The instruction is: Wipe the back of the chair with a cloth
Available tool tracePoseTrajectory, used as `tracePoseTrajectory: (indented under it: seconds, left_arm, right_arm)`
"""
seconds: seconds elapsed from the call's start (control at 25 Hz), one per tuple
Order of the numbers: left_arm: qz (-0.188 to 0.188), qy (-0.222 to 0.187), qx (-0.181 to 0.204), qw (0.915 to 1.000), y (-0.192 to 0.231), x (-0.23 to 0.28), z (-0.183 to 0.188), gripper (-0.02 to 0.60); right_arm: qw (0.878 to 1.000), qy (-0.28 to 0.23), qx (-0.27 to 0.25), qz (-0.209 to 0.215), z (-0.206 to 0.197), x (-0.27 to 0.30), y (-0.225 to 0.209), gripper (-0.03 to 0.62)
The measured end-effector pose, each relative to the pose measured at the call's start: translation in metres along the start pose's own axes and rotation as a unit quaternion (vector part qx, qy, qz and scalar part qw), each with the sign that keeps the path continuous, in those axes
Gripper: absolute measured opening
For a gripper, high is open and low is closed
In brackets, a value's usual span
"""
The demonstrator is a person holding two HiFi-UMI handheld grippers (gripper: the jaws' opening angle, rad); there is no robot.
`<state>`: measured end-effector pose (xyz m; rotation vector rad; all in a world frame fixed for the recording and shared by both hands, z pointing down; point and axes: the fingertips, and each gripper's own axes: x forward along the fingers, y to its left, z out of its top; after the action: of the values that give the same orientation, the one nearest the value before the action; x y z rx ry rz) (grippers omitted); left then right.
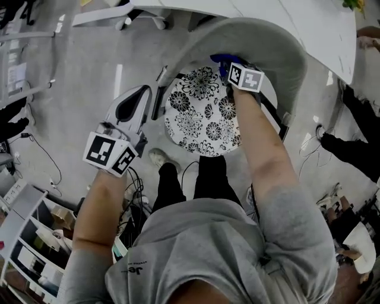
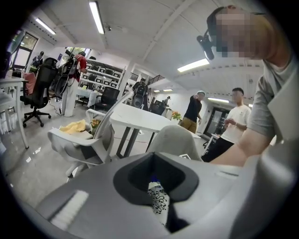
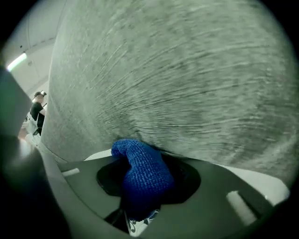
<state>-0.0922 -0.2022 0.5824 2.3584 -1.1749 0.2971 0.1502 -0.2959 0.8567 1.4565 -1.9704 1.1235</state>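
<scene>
A chair with a curved grey back (image 1: 267,44) and a black-and-white flowered seat cushion (image 1: 202,113) stands before me. My right gripper (image 1: 233,70) reaches over the seat, shut on a blue knitted cloth (image 1: 218,60) pressed against the inner face of the back. In the right gripper view the cloth (image 3: 142,172) bulges from the right gripper (image 3: 140,156) against the grey fabric back (image 3: 177,74). My left gripper (image 1: 144,92) hangs left of the chair above the floor, jaws together with nothing between them. In the left gripper view that gripper (image 2: 154,156) points at the chair back (image 2: 180,140).
A white table (image 1: 267,9) stands just behind the chair. Shelves (image 1: 29,237) are at lower left, with cables on the floor. A person's legs (image 1: 359,136) are at the right. Another grey chair (image 2: 84,144) holding a yellow cloth (image 2: 74,126), and standing people (image 2: 233,121), lie beyond.
</scene>
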Motion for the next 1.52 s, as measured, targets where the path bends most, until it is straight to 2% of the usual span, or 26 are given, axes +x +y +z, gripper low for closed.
tracePoseTrajectory:
  seconds: [0.2, 0.4, 0.72, 0.84, 1.04, 1.12, 1.2, 1.4, 1.52]
  left_arm:
    - [-0.026, 0.01, 0.013, 0.9995, -0.014, 0.015, 0.0, 0.058]
    - [-0.054, 0.02, 0.025, 0.998, -0.03, 0.029, -0.001, 0.058]
    - [-0.104, 0.035, 0.053, 0.9925, -0.056, 0.042, 0.004, 0.058]
    - [-0.116, 0.037, 0.06, 0.9908, -0.06, 0.043, 0.006, 0.058]
    - [-0.135, 0.033, 0.064, 0.9882, -0.069, 0.037, 0.003, 0.058]
    - [-0.137, 0.034, 0.07, 0.9876, -0.072, 0.031, 0.006, 0.058]
    - [-0.134, 0.029, 0.069, 0.9881, -0.071, 0.023, 0.008, 0.058]
    - [-0.115, 0.009, 0.06, 0.9915, -0.066, -0.007, 0.022, 0.058]
    - [-0.097, -0.008, 0.058, 0.9935, -0.062, -0.031, 0.042, 0.058]
  right_arm:
    - [0.996, -0.031, 0.067, -0.04, -0.003, -0.026, -0.044, 0.13]
    - [0.987, -0.061, 0.129, -0.075, -0.013, -0.056, -0.085, 0.13]
    - [0.954, -0.112, 0.246, -0.127, -0.043, -0.11, -0.134, 0.13]
    - [0.946, -0.125, 0.266, -0.14, -0.054, -0.126, -0.143, 0.13]
    - [0.938, -0.146, 0.275, -0.151, -0.061, -0.142, -0.145, 0.129]
    - [0.938, -0.147, 0.275, -0.151, -0.062, -0.148, -0.142, 0.129]
    - [0.943, -0.142, 0.266, -0.141, -0.06, -0.153, -0.136, 0.129]
    - [0.969, -0.121, 0.196, -0.093, -0.049, -0.172, -0.1, 0.129]
    - [0.977, -0.115, 0.168, -0.063, -0.039, -0.187, -0.072, 0.129]
